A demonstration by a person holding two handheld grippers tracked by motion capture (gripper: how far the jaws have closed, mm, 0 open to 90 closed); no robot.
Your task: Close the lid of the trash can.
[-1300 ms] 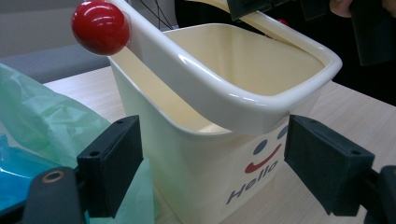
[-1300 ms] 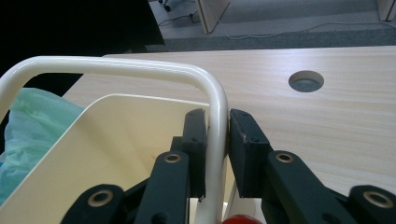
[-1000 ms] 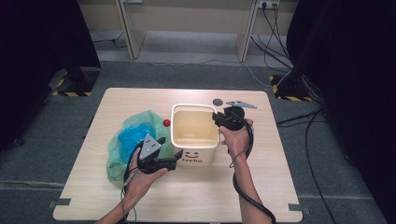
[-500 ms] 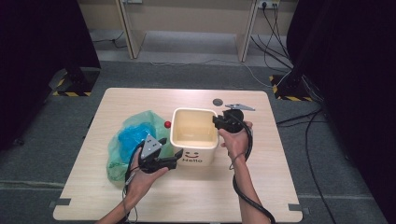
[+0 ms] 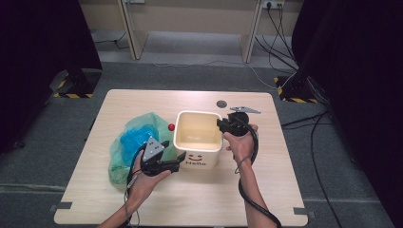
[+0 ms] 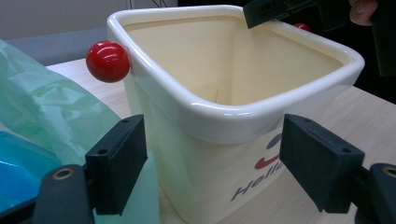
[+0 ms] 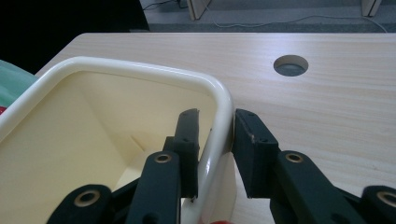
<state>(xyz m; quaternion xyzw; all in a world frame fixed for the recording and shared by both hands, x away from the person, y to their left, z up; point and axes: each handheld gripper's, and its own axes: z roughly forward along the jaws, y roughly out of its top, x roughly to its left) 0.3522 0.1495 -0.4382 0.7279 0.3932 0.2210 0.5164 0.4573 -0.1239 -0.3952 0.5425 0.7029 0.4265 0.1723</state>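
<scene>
Grey carpet floor and dark curtains are surrounding a light wooden table [image 5: 199,199], cables lying on the floor behind it. A cream square bin [image 5: 198,140] with a smiley and "Hello" print is standing upright near the middle of the table, empty inside as far as the views are showing. A red ball [image 5: 171,127] is sitting against the bin's outer wall just under the rim on the far left side; in the left gripper view it is showing at the rim's left corner [image 6: 107,60]. A crumpled green plastic bag [image 5: 133,142] with something blue inside is lying on the table just left of the bin, touching its left side. A round cable hole [image 5: 221,103] is sitting in the table top beyond the bin. The left claw [image 5: 177,159] is hovering at the bin's near left corner, jaws standing wide apart on either side of that corner and not touching it, holding nothing; the left gripper view is showing clear gaps between both pads and the wall. The right claw [image 7: 215,144] is straddling the bin's right wall at the rim, one jaw inside, one outside, jaws narrowly apart; the outer pad is sitting against the rim while a thin gap is showing at the inner pad, so a firm clamp is not confirmed.
</scene>
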